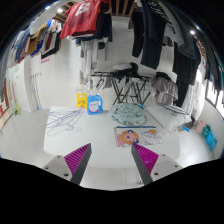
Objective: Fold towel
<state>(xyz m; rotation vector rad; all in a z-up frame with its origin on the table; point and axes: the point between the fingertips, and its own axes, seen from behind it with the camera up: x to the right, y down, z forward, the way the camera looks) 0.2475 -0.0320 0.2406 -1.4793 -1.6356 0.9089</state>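
Observation:
A small printed towel (pixel 136 136) with a cartoon figure lies flat on the white surface (pixel 100 135), just ahead of my right finger and touching neither finger. My gripper (pixel 112 160) is open wide, its magenta pads (pixel 79 157) far apart with only bare white surface between them. Nothing is held. A second patterned cloth (pixel 128 115) lies further off, beyond the printed towel.
Several wire hangers (pixel 62 121) lie ahead to the left. A yellow and a blue printed packet (pixel 92 102) stand beyond them. A metal folding rack (pixel 126 88) stands at the back. Clothes (pixel 88 18) hang overhead, and more coloured items (pixel 205 133) lie far right.

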